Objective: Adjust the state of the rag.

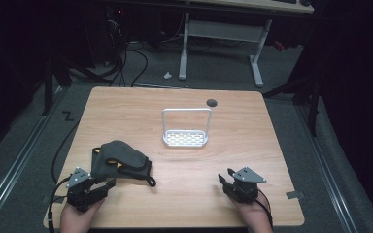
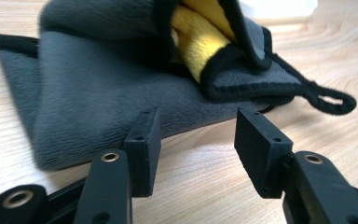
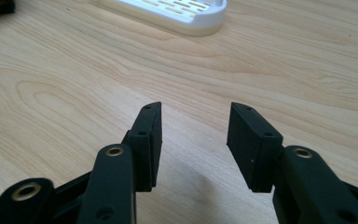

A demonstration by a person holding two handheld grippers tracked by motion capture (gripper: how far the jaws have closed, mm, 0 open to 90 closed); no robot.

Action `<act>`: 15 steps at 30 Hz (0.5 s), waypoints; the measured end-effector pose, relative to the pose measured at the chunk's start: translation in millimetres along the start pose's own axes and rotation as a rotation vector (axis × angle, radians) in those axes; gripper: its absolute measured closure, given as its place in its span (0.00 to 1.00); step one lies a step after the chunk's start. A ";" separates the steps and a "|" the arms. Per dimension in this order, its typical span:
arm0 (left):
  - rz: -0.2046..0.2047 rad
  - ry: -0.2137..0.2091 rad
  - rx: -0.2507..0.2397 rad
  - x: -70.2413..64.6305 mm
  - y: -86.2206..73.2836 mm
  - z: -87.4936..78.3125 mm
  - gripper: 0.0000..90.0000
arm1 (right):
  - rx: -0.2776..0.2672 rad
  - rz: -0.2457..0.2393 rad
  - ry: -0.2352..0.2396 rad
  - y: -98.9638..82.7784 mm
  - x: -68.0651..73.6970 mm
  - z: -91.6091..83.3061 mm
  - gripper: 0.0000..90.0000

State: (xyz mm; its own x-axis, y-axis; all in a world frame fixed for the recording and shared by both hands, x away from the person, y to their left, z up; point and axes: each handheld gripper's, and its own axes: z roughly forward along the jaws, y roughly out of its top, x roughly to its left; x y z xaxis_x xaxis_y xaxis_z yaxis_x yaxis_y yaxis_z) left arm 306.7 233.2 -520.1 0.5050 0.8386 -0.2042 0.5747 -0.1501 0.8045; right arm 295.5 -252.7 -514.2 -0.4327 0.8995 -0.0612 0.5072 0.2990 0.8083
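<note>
Wooden table [image 1: 252,145] seen from above; landmark for all places: the white rack [image 1: 186,128], a slotted white base with an upright wire hoop, standing near the table's middle.

Grey cloth [image 1: 119,160] lies crumpled on the wood, well to the near-left of the rack; black piping along its edges, a yellow inner face showing where a fold gapes; a black hanging loop [image 2: 328,100] trails off the cloth's rack-ward end, flat on the wood.

Left gripper [image 1: 97,187] nearer the person than the cloth, further from the rack than it, held in a hand [image 1: 75,218] at the table's near edge; jaws stand wide apart with nothing between them; in the left gripper view the pads [image 2: 144,140] sit low over the wood, just short of the cloth's near hem; whether a tip brushes the fabric cannot be told.

Right gripper [image 1: 227,180] to the near-right of the rack, well apart from it and from the cloth; jaws parted wide, empty; bare wood between the pads [image 3: 251,144] in the right gripper view; the rack's base at that view's upper edge.

Small dark disc [image 1: 211,102] on the table just beyond the rack's right post.
</note>
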 end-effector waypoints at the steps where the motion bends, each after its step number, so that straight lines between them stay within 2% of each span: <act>1: 0.011 0.003 0.007 -1.1 0.2 1.1 0.56 | -0.001 0.011 0.007 -0.5 -1.9 0.3 0.63; 4: 0.002 -0.015 0.007 0.7 -0.2 1.6 0.56 | 0.001 0.017 -0.008 -0.7 -2.0 -0.4 0.63; 15: 0.017 -0.020 -0.005 1.4 -0.5 -4.4 0.54 | -0.006 0.013 -0.021 1.5 2.3 4.3 0.61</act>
State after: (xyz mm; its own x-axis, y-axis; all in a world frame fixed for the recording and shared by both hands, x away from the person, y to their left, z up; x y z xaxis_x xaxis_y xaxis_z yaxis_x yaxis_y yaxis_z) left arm 304.2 236.8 -518.3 0.5272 0.8254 -0.2019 0.5630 -0.1613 0.8106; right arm 298.4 -248.8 -515.7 -0.4101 0.9098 -0.0632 0.5080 0.2854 0.8127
